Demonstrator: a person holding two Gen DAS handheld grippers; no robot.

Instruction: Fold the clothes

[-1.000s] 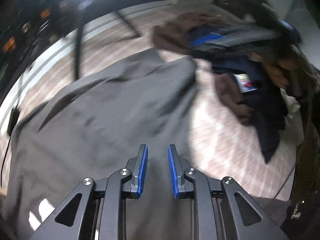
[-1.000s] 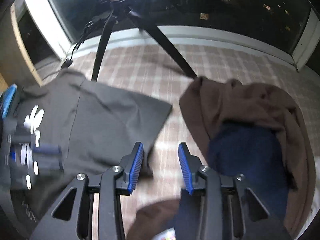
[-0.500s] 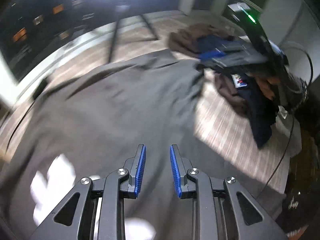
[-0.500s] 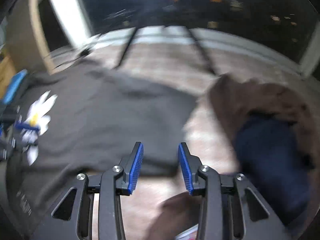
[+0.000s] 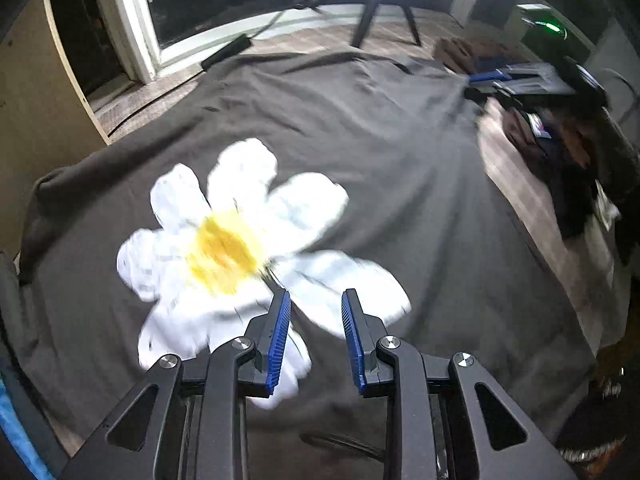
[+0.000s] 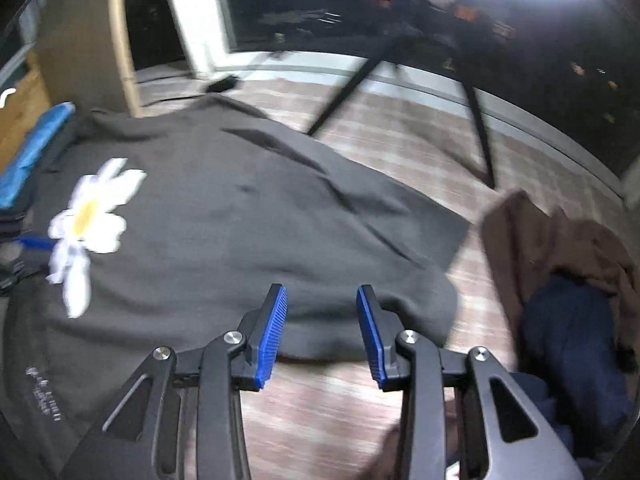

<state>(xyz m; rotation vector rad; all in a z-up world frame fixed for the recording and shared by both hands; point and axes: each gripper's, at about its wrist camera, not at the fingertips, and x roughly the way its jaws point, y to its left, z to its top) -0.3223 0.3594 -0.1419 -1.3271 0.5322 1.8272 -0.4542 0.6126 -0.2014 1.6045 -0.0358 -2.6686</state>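
A dark grey sweatshirt (image 5: 400, 152) lay spread flat on the plaid-covered surface (image 6: 400, 152), its white daisy print (image 5: 240, 248) facing up. The left tool (image 5: 314, 312) hung above the lower petals of that print with its blue pads apart by a narrow gap and nothing between them; the jaws had been easing wider, and no cloth was pinched. In the left wrist view the sweatshirt's far edge ran close to the tripod legs (image 5: 364, 24) and a flat black object (image 5: 226, 51) near the window frame (image 5: 132, 32), while its left edge bunched up just beside a pale wall panel (image 5: 36, 112).

The right tool (image 6: 322, 308) hovered over the sweatshirt's near hem (image 6: 360, 344), jaws set at a moderate gap and empty, the rolled hem lying just below the pads. To the right of that hem a strip of bare plaid cloth (image 6: 472, 312) stayed open, narrow, before the pile of brown clothing (image 6: 540, 236) and a navy garment (image 6: 568, 344) heaped within it. The sweatshirt's right corner (image 6: 452, 236) stopped near the brown pile without touching it. Beyond the sweatshirt, the plaid surface lay bare up to the tripod legs (image 6: 344, 96). A blue object (image 6: 36, 148) sat at the sweatshirt's left edge.
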